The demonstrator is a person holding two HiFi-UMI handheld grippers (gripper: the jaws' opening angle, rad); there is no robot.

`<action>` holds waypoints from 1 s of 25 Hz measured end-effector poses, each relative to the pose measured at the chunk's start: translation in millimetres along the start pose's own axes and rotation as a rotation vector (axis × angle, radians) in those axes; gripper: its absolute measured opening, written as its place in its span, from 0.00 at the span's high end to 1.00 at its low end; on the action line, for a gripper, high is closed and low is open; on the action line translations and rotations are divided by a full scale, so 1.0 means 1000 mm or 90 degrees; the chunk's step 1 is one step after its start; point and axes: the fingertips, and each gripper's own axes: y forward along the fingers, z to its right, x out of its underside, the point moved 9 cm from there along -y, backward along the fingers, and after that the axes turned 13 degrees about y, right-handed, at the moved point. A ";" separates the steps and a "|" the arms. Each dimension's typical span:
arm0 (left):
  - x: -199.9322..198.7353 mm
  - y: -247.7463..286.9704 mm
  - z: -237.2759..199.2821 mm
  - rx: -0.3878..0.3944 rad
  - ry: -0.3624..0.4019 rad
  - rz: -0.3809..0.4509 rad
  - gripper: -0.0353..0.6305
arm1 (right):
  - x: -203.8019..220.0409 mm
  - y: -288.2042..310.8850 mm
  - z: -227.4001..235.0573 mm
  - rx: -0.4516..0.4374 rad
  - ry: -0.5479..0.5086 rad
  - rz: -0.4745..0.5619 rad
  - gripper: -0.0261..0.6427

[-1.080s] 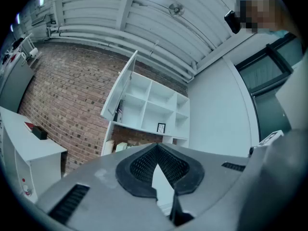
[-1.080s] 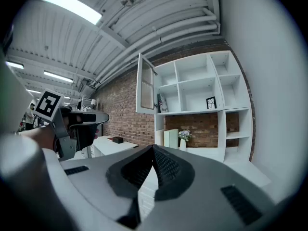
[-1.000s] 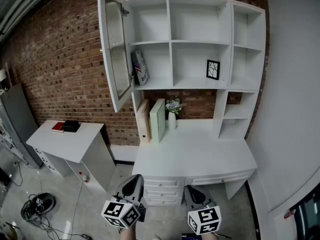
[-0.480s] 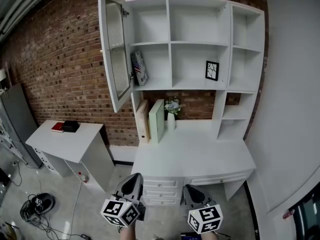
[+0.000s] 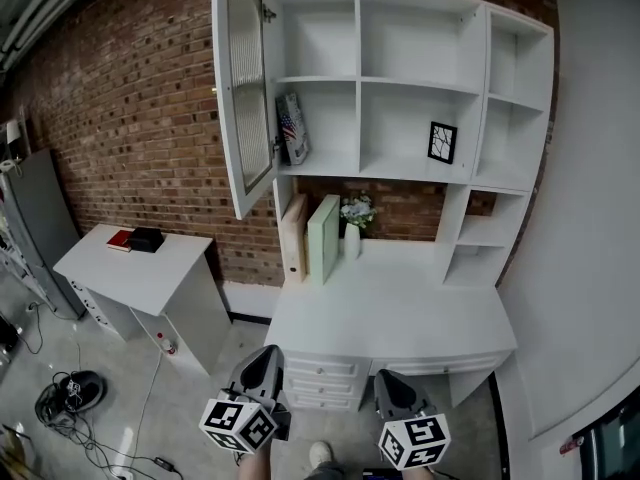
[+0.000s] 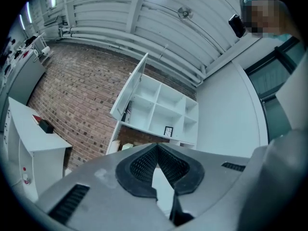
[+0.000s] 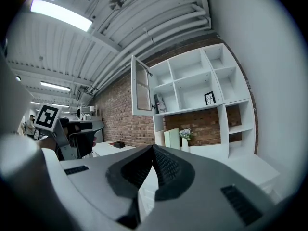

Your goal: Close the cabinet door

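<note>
The cabinet door (image 5: 245,93) is seen as a tall white frame with ribbed glass, hung by its right edge on the top left corner of the white cabinet (image 5: 415,78) above the desk (image 5: 400,313). It is swung wide open with its long side straight up and down and its free edge pointed out into the room, and open space is left in front of it, above the low side table (image 5: 140,268). The left gripper (image 5: 266,356) and right gripper (image 5: 390,380) are held low before the desk, well apart from the door, and both pairs of jaws are pressed together with nothing held.
</note>
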 end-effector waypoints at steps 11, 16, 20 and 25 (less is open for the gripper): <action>0.026 0.087 -0.042 -0.014 -0.007 -0.016 0.93 | -0.013 0.092 0.042 0.007 -0.003 -0.019 0.96; 0.033 0.136 -0.085 -0.031 0.000 -0.019 0.93 | -0.027 0.160 0.052 -0.006 -0.002 -0.014 0.96; 0.022 0.172 -0.127 -0.045 0.014 0.002 0.93 | -0.036 0.214 0.052 -0.015 -0.004 -0.017 0.96; 0.014 0.197 -0.173 -0.070 0.024 0.033 0.93 | -0.039 0.269 0.048 -0.026 -0.008 -0.009 0.96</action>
